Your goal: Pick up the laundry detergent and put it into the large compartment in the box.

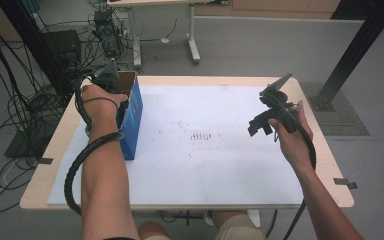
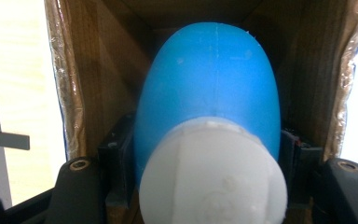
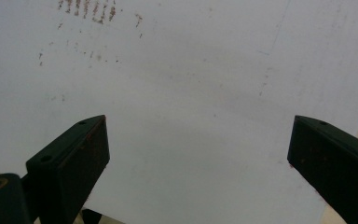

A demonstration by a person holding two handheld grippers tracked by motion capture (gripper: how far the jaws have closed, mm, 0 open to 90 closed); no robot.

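Your left gripper (image 2: 205,154) is clamped on a blue bottle (image 2: 209,88) with a white cap (image 2: 212,177). The body is smooth, rounded plastic, egg-shaped where it swells, with a faint seam line running along its middle. The wide, domed cap sits nearest the camera, between the two black jaws, which press the bottle from either side just behind the cap.

The bottle's long axis runs along the gripper's own line, cap toward your hand and rounded end pointing into the open cardboard box (image 2: 98,70). In the high view that blue-sided box (image 1: 131,115) stands on the left part of the white mat (image 1: 215,165), and your left hand (image 1: 100,102) is at its top opening.

Your right gripper (image 3: 198,154) hangs over the mat's right side, jaws spread wide and empty.
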